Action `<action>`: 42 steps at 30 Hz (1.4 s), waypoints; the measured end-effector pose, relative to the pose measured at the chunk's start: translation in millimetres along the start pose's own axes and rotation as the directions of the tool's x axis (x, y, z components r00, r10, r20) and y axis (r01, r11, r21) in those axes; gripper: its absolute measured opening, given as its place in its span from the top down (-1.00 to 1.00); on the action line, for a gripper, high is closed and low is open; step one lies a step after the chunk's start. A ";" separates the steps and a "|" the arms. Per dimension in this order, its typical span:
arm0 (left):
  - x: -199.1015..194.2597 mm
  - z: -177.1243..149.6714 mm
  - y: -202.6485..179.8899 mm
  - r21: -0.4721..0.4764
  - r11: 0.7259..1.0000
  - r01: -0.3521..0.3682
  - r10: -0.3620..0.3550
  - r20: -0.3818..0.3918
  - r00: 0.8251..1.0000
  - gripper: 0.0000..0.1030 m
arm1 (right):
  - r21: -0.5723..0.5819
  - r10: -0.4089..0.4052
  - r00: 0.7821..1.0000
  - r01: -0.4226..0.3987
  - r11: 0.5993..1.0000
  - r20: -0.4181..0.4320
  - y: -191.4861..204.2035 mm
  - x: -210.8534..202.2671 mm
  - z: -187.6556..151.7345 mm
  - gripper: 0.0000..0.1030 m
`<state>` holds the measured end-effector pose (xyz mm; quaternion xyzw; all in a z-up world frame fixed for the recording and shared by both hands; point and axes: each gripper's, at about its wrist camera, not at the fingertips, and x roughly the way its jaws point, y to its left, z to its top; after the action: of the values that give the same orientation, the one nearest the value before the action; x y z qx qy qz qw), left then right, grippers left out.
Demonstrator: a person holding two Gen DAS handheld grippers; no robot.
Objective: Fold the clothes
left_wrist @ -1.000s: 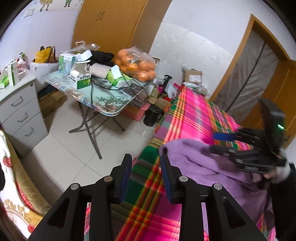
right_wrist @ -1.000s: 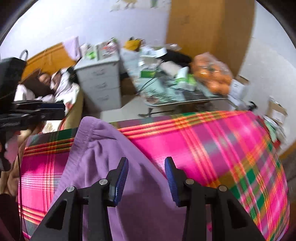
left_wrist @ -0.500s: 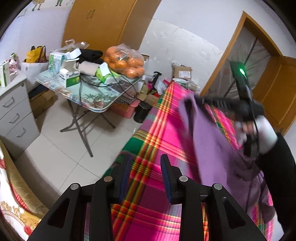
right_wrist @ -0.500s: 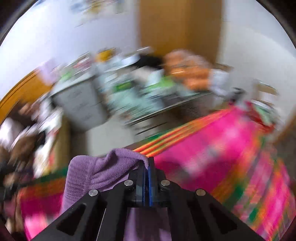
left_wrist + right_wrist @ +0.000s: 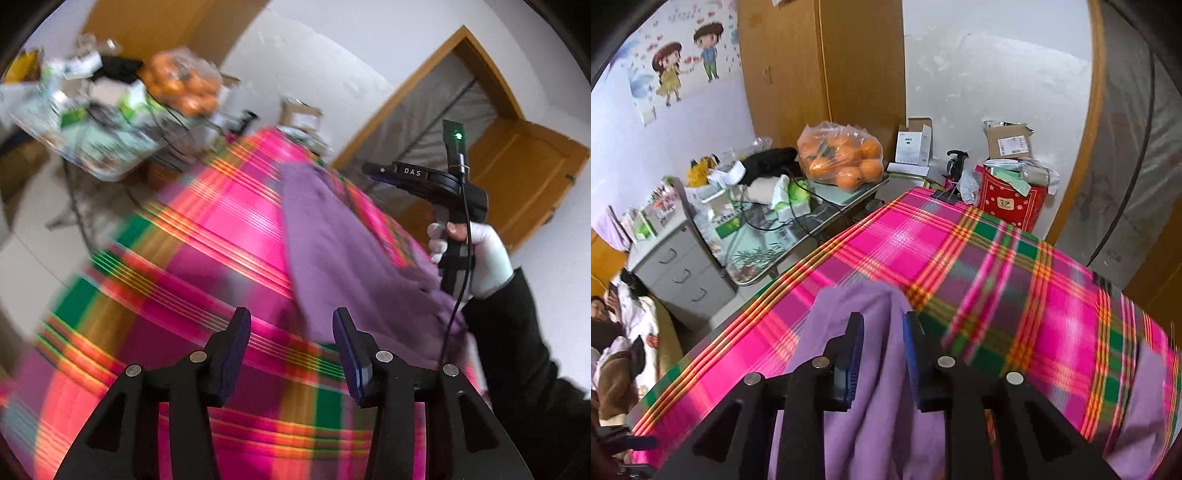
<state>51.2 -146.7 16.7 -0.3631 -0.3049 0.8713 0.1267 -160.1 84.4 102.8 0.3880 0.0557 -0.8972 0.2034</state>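
Note:
A purple garment lies on the table's pink plaid cloth, one side folded over toward the right. In the left wrist view my left gripper hovers over the plaid just before the garment's near edge, jaws opening with nothing between them. A white-gloved hand holds my right gripper above the garment's far end. In the right wrist view the right gripper has its jaws opening; the purple garment lies in the gap and beneath it, and the pads do not press on it.
A glass folding table left of the plaid table carries a bag of oranges, boxes and cables. Beside it stands a grey drawer cabinet. A red bag sits at the far end, a wooden door to the right, a person lying at far left.
The right gripper, shut on the purple garment's edge half a second ago, now has its jaws apart and the fold lies on the table. The left gripper swung right and its jaws widened.

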 end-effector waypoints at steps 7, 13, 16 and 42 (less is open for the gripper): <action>42.9 -16.3 -13.5 -0.149 0.985 0.087 -0.103 -0.104 0.989 0.07 | 0.052 0.067 0.996 -0.070 0.996 0.057 -8.4 -64.5 -62.9 0.48; 60.9 -4.8 -5.3 -0.279 0.960 0.034 -0.053 -0.062 0.997 0.09 | 0.107 0.074 0.993 -0.084 0.991 0.091 -16.5 -103.8 -111.7 0.46; 66.7 0.5 -2.5 -0.316 0.949 0.027 -0.046 -0.052 0.998 0.27 | 0.125 0.069 0.993 -0.081 0.989 0.093 -20.1 -112.5 -124.6 0.45; -74.5 20.7 79.7 -0.309 0.939 -0.147 0.199 0.141 0.970 0.81 | -0.110 0.153 0.988 -0.152 0.982 -0.001 27.0 -56.4 -43.4 0.38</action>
<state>89.0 -251.0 19.7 -0.3277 -0.4086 0.8512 -0.0330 -85.1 89.1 114.9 0.3762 0.0745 -0.8759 0.2927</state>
